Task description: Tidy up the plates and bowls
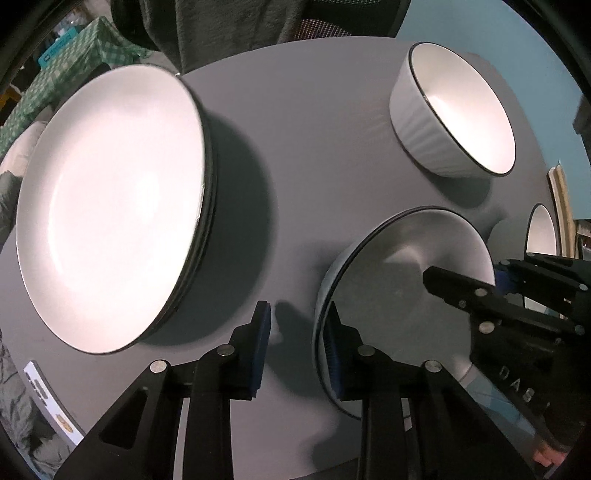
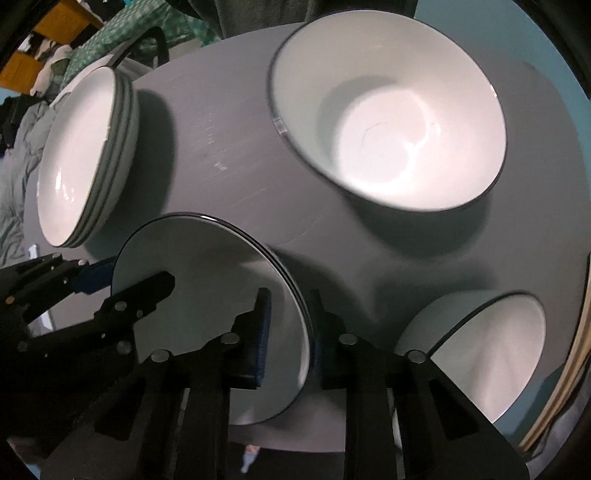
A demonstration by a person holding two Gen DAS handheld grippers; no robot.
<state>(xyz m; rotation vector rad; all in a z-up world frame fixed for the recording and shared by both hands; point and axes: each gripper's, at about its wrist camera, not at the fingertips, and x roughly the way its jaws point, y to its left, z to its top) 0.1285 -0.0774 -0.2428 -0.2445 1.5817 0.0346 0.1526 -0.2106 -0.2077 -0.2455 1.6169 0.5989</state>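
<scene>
A stack of small white plates with dark rims sits near the front of the grey round table. My left gripper is open, its fingers straddling the stack's left rim. My right gripper is open, straddling the stack's right rim; it also shows in the left wrist view. A stack of large white plates lies at the left, also in the right wrist view. A large white bowl stands at the back right. A smaller bowl sits at the front right.
A green checked cloth and a dark chair with hanging fabric lie beyond the table. A printed card lies at the table's left front edge. A wooden frame edge stands at far right.
</scene>
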